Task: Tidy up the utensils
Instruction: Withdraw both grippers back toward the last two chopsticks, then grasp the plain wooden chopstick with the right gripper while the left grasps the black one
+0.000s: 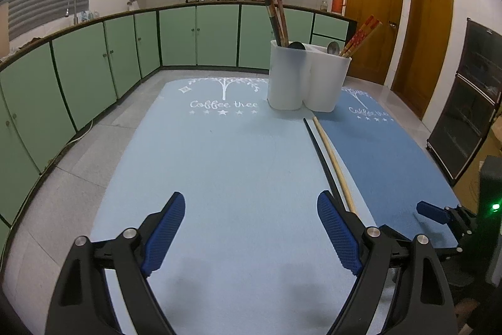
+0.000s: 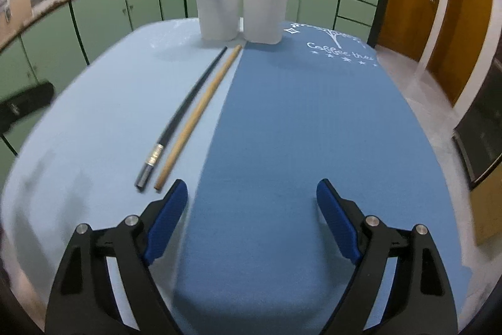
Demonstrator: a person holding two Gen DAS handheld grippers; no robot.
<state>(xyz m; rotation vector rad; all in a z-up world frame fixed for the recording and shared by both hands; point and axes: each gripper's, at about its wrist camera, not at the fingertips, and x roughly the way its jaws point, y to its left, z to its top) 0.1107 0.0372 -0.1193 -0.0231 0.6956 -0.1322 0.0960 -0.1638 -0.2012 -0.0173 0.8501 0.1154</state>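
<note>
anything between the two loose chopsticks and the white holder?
Nothing: right wrist view shows bare light-blue mat between the black chopstick, the wooden chopstick and the white utensil holder.

Black chopstick, tan chopstick; white holder; pale-blue mat, darker-blue mat.

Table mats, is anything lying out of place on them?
Yes. A black chopstick and a wooden chopstick lie loose side by side on the light blue mat, in front of the white holder where other chopsticks stand upright.
</note>
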